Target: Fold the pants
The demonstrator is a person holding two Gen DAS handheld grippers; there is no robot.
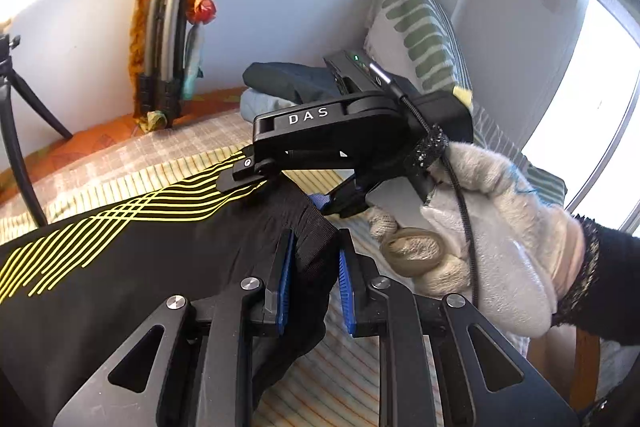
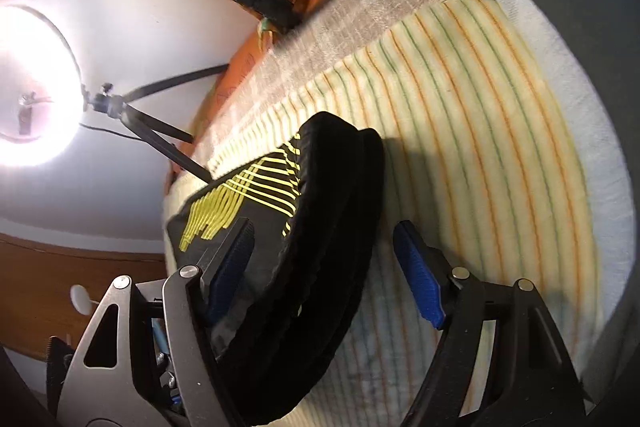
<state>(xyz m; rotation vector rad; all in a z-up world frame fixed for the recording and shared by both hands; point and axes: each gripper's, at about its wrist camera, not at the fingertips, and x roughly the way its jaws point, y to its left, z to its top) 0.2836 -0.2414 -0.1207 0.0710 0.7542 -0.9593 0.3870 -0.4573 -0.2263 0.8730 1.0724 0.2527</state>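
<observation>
Black pants (image 1: 132,259) with yellow line print lie on a striped yellow blanket (image 1: 224,163). My left gripper (image 1: 316,255) has its blue pads closed on the pants' black waistband edge. My right gripper (image 1: 288,187), held in a white-gloved hand (image 1: 500,227), shows in the left wrist view at the waistband a little farther along. In the right wrist view my right gripper (image 2: 324,247) is open, its jaws wide apart either side of the thick elastic waistband (image 2: 328,247), one pad lying on the printed fabric.
The blanket (image 2: 480,131) covers a bed with an orange sheet (image 1: 92,139). Folded clothes (image 1: 280,87) and a striped pillow (image 1: 420,27) sit at the back. A tripod (image 2: 152,131) with a ring light (image 2: 28,87) stands beside the bed.
</observation>
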